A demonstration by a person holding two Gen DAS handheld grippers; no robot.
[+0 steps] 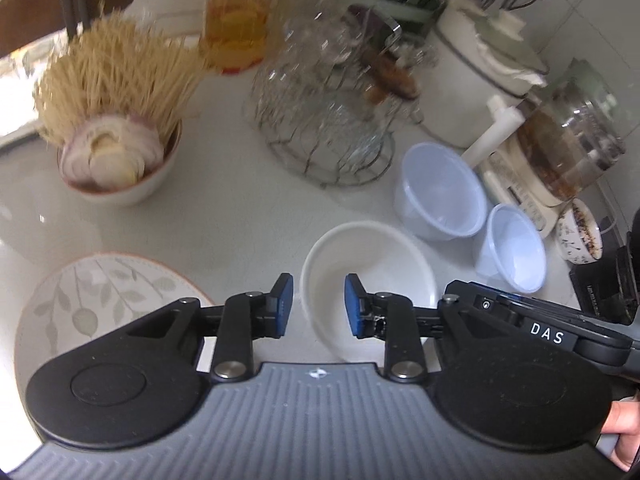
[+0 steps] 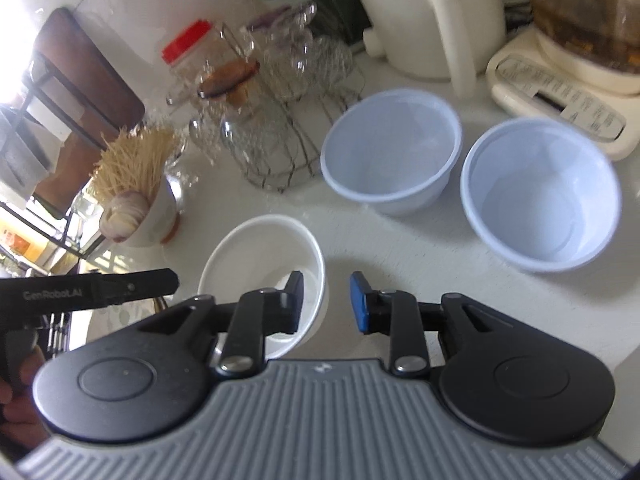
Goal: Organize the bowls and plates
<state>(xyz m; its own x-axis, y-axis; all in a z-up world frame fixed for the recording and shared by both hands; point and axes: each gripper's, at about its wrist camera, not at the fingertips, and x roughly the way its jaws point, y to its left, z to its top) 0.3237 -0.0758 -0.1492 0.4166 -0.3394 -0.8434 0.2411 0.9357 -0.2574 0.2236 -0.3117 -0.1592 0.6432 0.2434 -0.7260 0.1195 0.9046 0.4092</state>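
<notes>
My left gripper fingers narrowly parted, empty, straddling white bowl near rim at 12 o'clock. Right gripper likewise empty; left nearer.

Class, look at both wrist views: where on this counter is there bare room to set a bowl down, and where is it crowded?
Bare counter lies between the leaf-patterned plate, the noodle bowl and the white bowl, and in front of the two plastic bowls. It is crowded at the back, around the wire glass rack, the jug and the kettle.
</notes>
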